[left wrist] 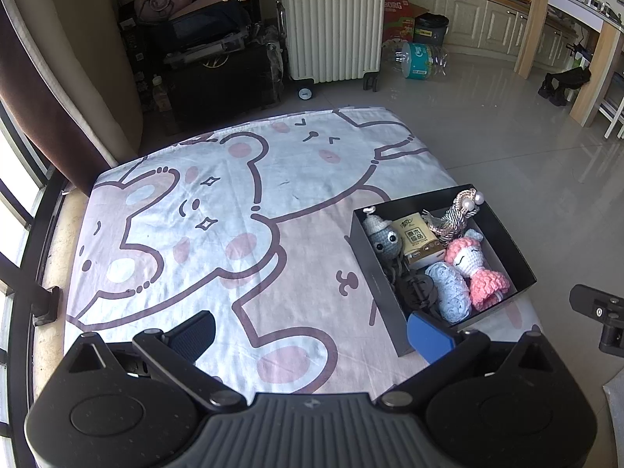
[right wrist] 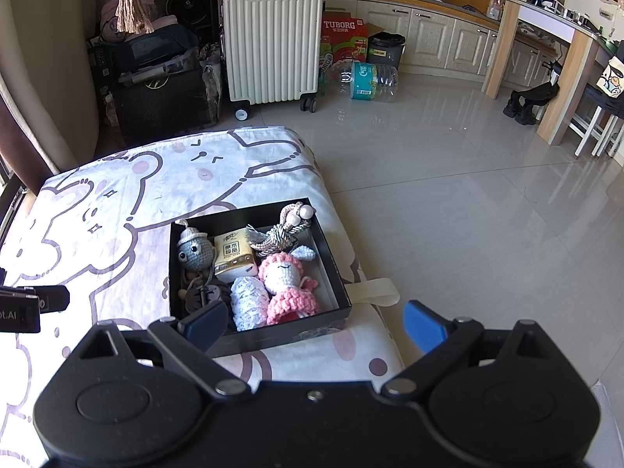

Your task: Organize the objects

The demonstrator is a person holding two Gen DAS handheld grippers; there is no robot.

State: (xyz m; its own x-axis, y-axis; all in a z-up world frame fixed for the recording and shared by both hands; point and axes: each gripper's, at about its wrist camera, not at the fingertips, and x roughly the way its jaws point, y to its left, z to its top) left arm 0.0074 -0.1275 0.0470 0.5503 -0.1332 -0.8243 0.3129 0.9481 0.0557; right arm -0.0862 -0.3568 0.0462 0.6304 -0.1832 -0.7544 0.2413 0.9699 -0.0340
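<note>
A shallow black cardboard box (right wrist: 331, 269) sits on the cartoon-printed bedsheet (right wrist: 117, 202) at the bed's right edge, beside the tiled floor (right wrist: 468, 202). Inside it, a grey crocheted doll (right wrist: 193, 249) lies at the far left, a small tissue packet (right wrist: 234, 255) just right of it, and a knotted rope toy with 2 beads (right wrist: 286, 226) in the far right corner. Nearer, a pale blue crocheted piece (right wrist: 247, 300) lies left of and touching a pink crocheted doll (right wrist: 286, 284). A ribbed cream hard-shell suitcase (right wrist: 271, 46) stands on the floor behind the bed.

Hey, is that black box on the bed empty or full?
Nearly full: the black box holds crochet dolls and a tissue pack.
</note>
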